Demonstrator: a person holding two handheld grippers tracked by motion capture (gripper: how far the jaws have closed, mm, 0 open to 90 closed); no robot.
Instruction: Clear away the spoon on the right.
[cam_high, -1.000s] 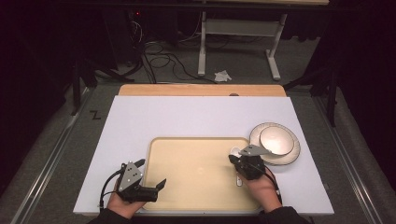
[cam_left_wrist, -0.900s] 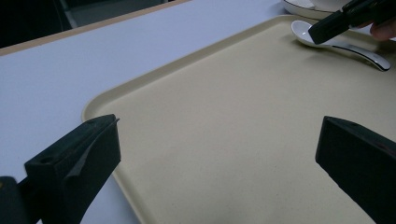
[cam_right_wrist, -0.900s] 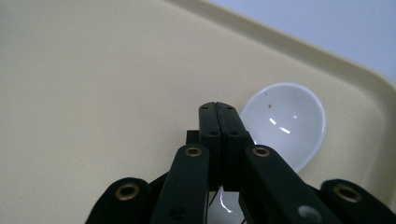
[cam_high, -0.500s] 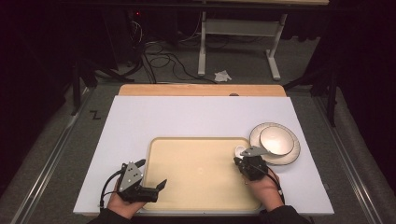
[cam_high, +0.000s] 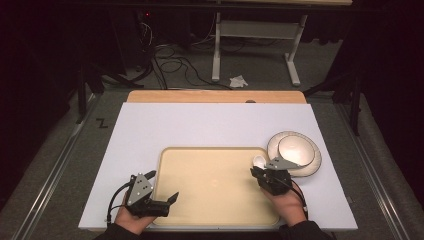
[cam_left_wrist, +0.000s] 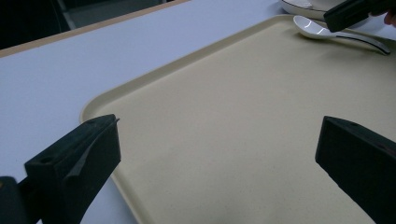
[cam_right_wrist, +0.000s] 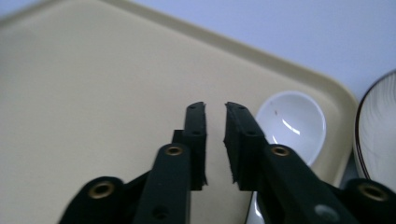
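A white spoon (cam_high: 258, 161) lies at the far right corner of the beige tray (cam_high: 210, 195); in the right gripper view its bowl (cam_right_wrist: 292, 121) sits just right of my jaws and its handle runs under the right jaw. My right gripper (cam_right_wrist: 215, 109) hangs low over that corner. Its jaws have just been opening and stand a narrow gap apart with only bare tray between them. My left gripper (cam_high: 162, 186) is wide open over the tray's near left edge (cam_left_wrist: 100, 105), holding nothing. In the left gripper view the spoon (cam_left_wrist: 317, 30) lies far off under the right gripper (cam_left_wrist: 350, 11).
A white plate (cam_high: 312, 162) with a bowl (cam_high: 296, 150) on it stands on the white tabletop just right of the tray, close to my right gripper. Its dark-rimmed edge (cam_right_wrist: 378, 130) shows in the right gripper view. A wooden strip (cam_high: 215, 96) borders the table's far edge.
My right hand has drawn back slightly toward the near edge while the spoon stays in the tray corner. The left gripper has not moved.
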